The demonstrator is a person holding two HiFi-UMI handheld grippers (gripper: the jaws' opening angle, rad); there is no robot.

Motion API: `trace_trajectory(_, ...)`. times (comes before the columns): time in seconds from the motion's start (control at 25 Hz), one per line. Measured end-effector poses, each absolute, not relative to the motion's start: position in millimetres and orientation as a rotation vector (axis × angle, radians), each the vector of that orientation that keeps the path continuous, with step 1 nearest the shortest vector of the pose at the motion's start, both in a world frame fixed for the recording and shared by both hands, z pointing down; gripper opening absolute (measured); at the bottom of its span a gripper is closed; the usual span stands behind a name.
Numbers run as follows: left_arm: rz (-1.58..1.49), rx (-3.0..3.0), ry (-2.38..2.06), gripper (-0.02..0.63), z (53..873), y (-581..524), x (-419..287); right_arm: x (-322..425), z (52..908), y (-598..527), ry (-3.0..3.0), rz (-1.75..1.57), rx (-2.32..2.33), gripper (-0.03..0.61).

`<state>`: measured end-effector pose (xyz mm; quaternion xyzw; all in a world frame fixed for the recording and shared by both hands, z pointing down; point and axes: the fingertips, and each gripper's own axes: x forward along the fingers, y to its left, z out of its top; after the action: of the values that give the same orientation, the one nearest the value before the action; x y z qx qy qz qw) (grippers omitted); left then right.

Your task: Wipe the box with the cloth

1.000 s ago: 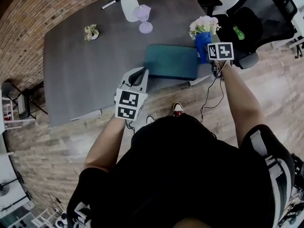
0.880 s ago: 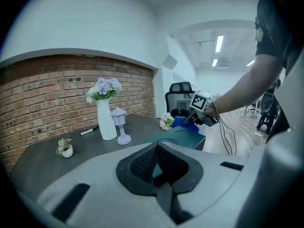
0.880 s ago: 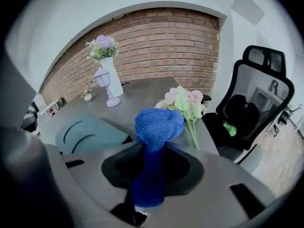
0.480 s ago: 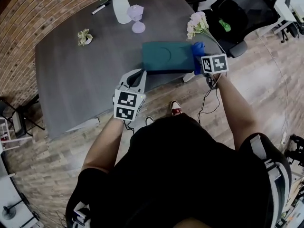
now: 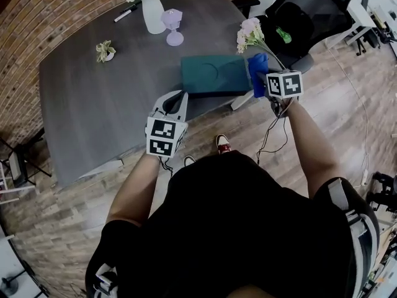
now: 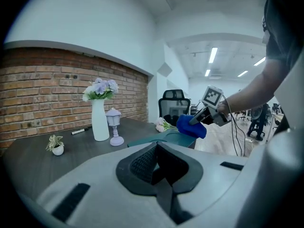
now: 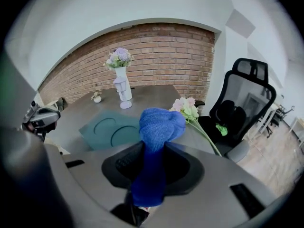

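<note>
The teal box (image 5: 214, 74) lies flat on the dark table (image 5: 93, 110), near its front right edge. My right gripper (image 5: 265, 84) is shut on a blue cloth (image 5: 258, 73) at the box's right end; whether cloth and box touch does not show. In the right gripper view the cloth (image 7: 156, 127) bunches out of the jaws above the box (image 7: 111, 129). My left gripper (image 5: 176, 99) hovers left of the box, jaws together and empty. The left gripper view shows the box (image 6: 166, 137) and the cloth (image 6: 191, 126) ahead.
A pink flower sprig (image 5: 249, 33) lies beyond the cloth at the table's right edge. At the back stand a white vase (image 5: 152, 11), a lilac lantern (image 5: 173, 27), a small potted plant (image 5: 104, 50) and a marker (image 5: 123, 13). A black office chair (image 5: 298, 20) stands right of the table.
The right gripper with the cloth has come down from beside the flowers to the box's right end. The left gripper has hardly moved.
</note>
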<state>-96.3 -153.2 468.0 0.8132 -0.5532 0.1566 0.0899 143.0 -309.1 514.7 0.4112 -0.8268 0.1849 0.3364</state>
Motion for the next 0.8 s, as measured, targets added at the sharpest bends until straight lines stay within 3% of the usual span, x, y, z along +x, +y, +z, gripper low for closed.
trace_trajectory(0.36, 0.439, 2.283, -1.821, 0.008, 459, -139, -146, 89, 519, -345, -2.103, 0.401, 0.984, 0.109)
trace_trajectory(0.8, 0.439, 2.042, -2.041, 0.008, 460, -81, -213, -104, 526, -298, -2.218, 0.186, 0.573, 0.109)
